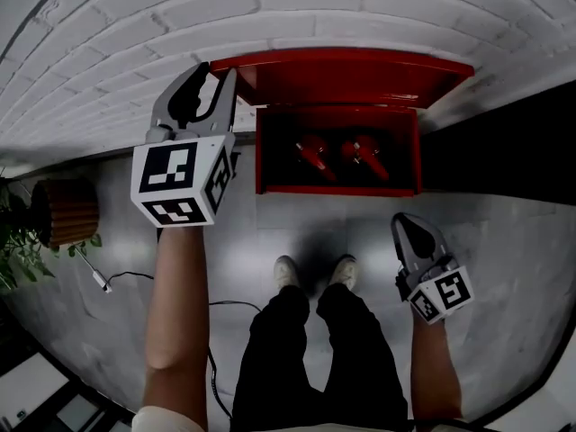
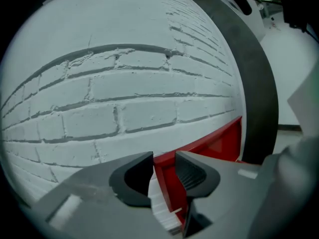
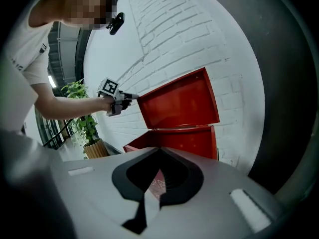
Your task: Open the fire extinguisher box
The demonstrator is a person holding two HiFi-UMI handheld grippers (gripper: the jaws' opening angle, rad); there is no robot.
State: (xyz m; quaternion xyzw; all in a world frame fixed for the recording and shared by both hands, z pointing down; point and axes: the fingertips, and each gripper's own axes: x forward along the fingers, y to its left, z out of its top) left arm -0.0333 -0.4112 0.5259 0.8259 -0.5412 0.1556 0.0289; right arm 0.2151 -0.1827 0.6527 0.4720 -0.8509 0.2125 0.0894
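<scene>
Fire extinguisher box (image 1: 342, 79) presents glossy red painted metal; brick wall (image 1: 135, 43) rough, matt white; floor (image 1: 270, 232) smooth, sheened grey.

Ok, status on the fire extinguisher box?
Left gripper open, lid edge between its jaws. Right gripper shut, empty, held low. Fire extinguisher box open, lid raised, two extinguishers visible inside. Nothing seen blocking.

Inside the fire extinguisher box (image 1: 261, 151), two red extinguishers (image 1: 313, 155) are too dim for detail. Left of the box, the picture's edge crops a potted plant (image 1: 58, 212).
</scene>
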